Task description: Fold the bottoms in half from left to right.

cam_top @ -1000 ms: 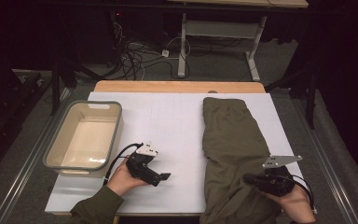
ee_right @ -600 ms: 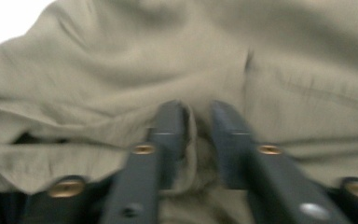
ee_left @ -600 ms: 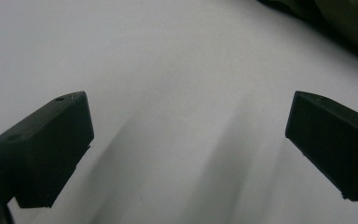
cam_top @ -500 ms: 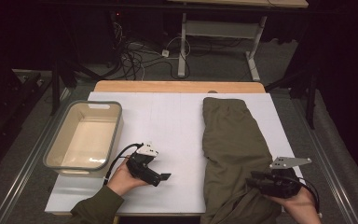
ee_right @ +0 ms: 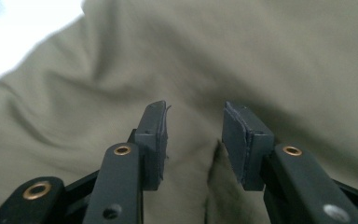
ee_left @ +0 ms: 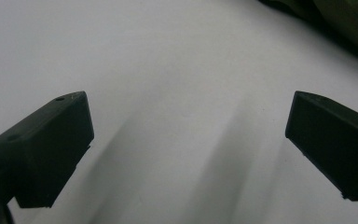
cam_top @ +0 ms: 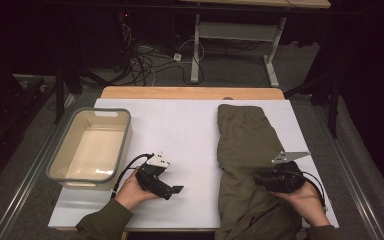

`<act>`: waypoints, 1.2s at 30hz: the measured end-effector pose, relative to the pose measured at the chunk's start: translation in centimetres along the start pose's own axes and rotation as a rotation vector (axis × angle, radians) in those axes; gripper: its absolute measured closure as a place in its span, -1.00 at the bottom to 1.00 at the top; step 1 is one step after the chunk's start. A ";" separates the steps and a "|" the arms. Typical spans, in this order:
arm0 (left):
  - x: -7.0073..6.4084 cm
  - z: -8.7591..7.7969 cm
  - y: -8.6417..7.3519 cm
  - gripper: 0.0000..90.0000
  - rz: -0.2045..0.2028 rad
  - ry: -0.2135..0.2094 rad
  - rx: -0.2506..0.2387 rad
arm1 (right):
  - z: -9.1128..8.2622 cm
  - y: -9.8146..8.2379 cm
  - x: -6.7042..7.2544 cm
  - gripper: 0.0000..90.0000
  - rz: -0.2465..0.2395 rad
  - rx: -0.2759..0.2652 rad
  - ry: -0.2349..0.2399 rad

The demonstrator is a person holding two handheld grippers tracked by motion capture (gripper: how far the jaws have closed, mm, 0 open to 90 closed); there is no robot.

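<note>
An olive-green garment [cam_top: 245, 140] lies lengthwise on the right half of the white table sheet [cam_top: 180, 130]. My right gripper [cam_top: 260, 177] rests low over its near part, pointing left. In the right gripper view its jaws [ee_right: 193, 135] stand apart after just opening. A small fold of the cloth [ee_right: 214, 177] rises in the gap, and the pads do not press on it. My left gripper [cam_top: 177, 190] lies on the bare sheet near the front edge, held by a hand. Its jaws [ee_left: 186, 121] are wide open with nothing between them, and the garment's edge [ee_left: 349, 23] shows far off.
A beige plastic bin [cam_top: 60, 165] with a grey rim stands at the left of the table, with nothing visible inside. A wooden board edge [cam_top: 190, 92] runs along the far side. Cables and table legs lie on the floor beyond.
My right hand has shifted left and a little farther up the garment. The left hand and its gripper have stayed where they were.
</note>
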State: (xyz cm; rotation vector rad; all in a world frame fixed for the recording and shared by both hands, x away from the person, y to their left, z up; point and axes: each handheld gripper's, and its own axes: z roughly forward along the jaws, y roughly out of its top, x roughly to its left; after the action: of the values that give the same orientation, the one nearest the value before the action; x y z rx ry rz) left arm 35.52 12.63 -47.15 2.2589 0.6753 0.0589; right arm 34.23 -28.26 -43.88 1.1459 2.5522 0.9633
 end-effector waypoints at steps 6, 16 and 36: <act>-0.1 0.0 0.0 -0.98 0.000 0.003 -0.006 | 0.3 -1.1 -0.2 0.98 0.006 0.058 -0.011; 0.0 -0.1 0.0 -0.98 -0.002 0.003 -0.004 | -2.8 -3.5 0.5 1.00 0.008 0.040 -0.065; -0.4 0.3 0.6 -0.97 -0.002 -0.008 -0.010 | -4.6 -4.0 -1.0 0.22 0.106 -0.071 -0.130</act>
State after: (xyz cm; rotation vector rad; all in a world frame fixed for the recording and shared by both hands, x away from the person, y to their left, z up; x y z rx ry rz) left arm 35.51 11.91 -46.86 2.2474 0.6710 0.0518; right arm 30.60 -33.18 -42.97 1.2905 2.3573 0.9610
